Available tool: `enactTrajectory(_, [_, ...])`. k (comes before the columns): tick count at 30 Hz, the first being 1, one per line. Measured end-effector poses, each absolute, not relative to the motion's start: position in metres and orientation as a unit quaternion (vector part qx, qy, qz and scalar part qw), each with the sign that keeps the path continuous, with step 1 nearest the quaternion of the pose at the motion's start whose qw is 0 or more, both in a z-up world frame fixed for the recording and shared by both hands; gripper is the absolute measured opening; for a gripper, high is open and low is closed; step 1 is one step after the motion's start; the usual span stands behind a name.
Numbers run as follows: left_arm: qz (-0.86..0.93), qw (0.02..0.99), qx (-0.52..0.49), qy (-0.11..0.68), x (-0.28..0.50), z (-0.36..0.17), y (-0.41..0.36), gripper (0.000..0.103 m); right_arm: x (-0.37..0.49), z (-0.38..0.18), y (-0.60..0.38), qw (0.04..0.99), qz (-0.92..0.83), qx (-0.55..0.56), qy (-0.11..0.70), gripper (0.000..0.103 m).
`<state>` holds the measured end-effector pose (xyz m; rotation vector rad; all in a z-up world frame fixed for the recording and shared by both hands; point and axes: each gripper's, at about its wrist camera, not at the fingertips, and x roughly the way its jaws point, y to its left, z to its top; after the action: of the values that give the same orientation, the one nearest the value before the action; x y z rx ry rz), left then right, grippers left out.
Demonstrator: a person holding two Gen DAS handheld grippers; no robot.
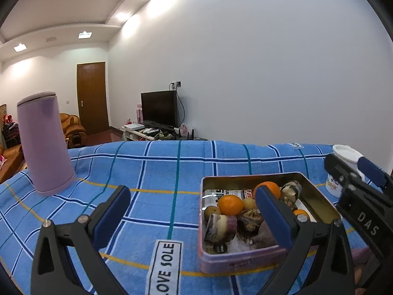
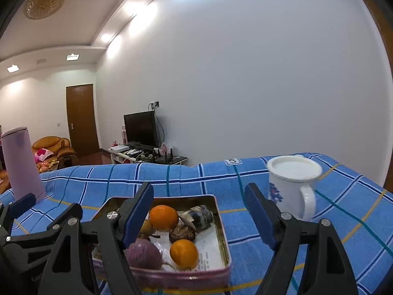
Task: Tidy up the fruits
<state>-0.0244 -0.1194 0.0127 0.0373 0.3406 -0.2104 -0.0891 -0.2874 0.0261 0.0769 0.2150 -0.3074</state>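
A pink metal tin (image 1: 242, 261) (image 2: 180, 274) rests on the blue checked cloth and holds oranges (image 1: 230, 204) (image 2: 163, 217), a purple-skinned root (image 2: 143, 253) (image 1: 218, 226), brown lumpy fruits (image 2: 182, 233) and a small yellowish fruit (image 1: 249, 203). My left gripper (image 1: 194, 213) hovers open over the cloth, its right finger in front of the tin, nothing between its fingers. My right gripper (image 2: 199, 215) is open above the tin's right part, also empty. It shows in the left wrist view as the right gripper (image 1: 353, 172) at the right edge.
A tall lilac flask (image 1: 45, 142) (image 2: 23, 163) stands at the table's far left. A white enamel mug (image 2: 293, 185) (image 1: 343, 169) with a lid stands right of the tin. Beyond the table lie a TV stand, a door and orange sofas.
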Motion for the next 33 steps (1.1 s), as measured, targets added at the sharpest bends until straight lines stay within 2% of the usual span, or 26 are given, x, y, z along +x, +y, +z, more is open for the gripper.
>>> enactTrajectory(33, [-0.101, 0.980, 0.024, 0.168, -0.039, 0.012, -0.114, 0.103, -0.105, 0.029, -0.278, 0.982, -0.162, 0.022, 0.098, 0.078])
